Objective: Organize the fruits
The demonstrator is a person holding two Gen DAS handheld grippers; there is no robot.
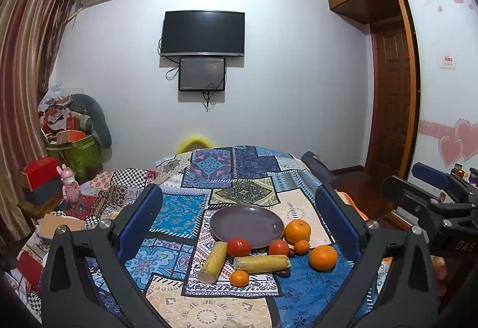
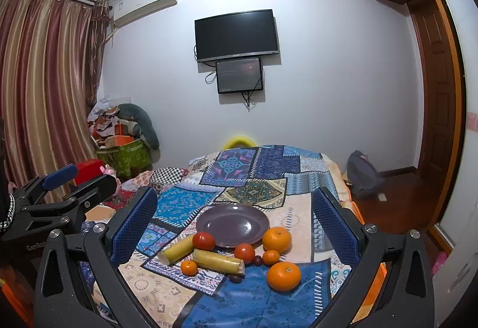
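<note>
Between the widely parted fingers of the left gripper (image 1: 239,220), which holds nothing, the fruit lies on a patchwork cloth (image 1: 179,211). Nearest its left finger is one sugarcane piece (image 1: 212,262), angled; a tomato (image 1: 238,246) touches the purple plate (image 1: 246,225) ahead. Further right lie a second sugarcane piece (image 1: 262,264), a small mandarin (image 1: 239,278) in front of it, another tomato (image 1: 278,247), and two large oranges (image 1: 323,257) near the right finger. The right gripper (image 2: 234,219) is also spread wide and empty, well short of the fruit; the plate (image 2: 233,225) sits centred ahead of it, the nearer large orange (image 2: 283,276) towards its right finger.
</note>
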